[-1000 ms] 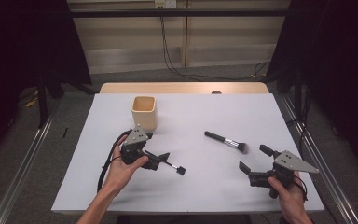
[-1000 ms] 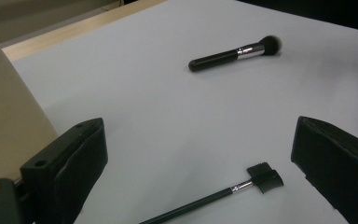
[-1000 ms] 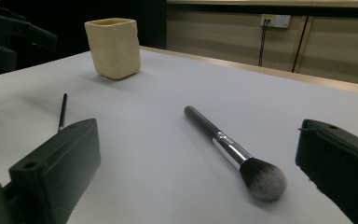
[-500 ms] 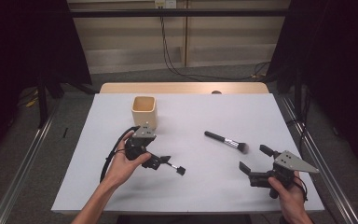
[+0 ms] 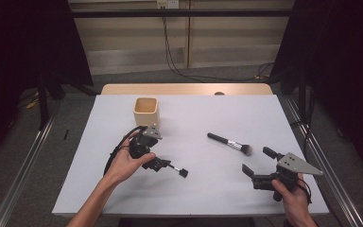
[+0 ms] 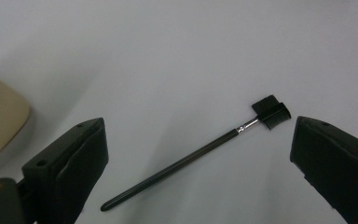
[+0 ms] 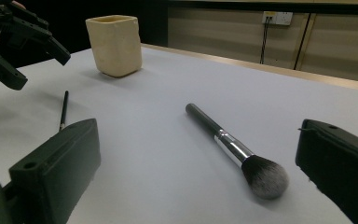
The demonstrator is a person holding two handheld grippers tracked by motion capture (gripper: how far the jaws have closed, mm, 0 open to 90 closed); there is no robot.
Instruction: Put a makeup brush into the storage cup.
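A thin black brow brush [image 5: 176, 169] with a small comb head lies on the white table [image 5: 203, 198]; it also lies below and between the wide-apart jaws of my open left gripper [image 6: 198, 126]. A person's hand holds that left gripper [image 5: 146, 150] just above the brush handle. A black powder brush [image 5: 229, 143] with a silver ferrule and dark bristles lies right of centre. My right gripper [image 5: 259, 161] is open and empty near the front right, with the powder brush [image 7: 233, 147] lying ahead between its jaws, untouched.
A cream square cup [image 5: 146, 111] stands upright at the back left, just beyond the left gripper. A black cable [image 5: 118, 149] loops from the left gripper. The table's front edge runs close to both hands.
My left gripper has shifted a little to the right and away, over the thin brush's handle. The right gripper and both brushes have stayed put.
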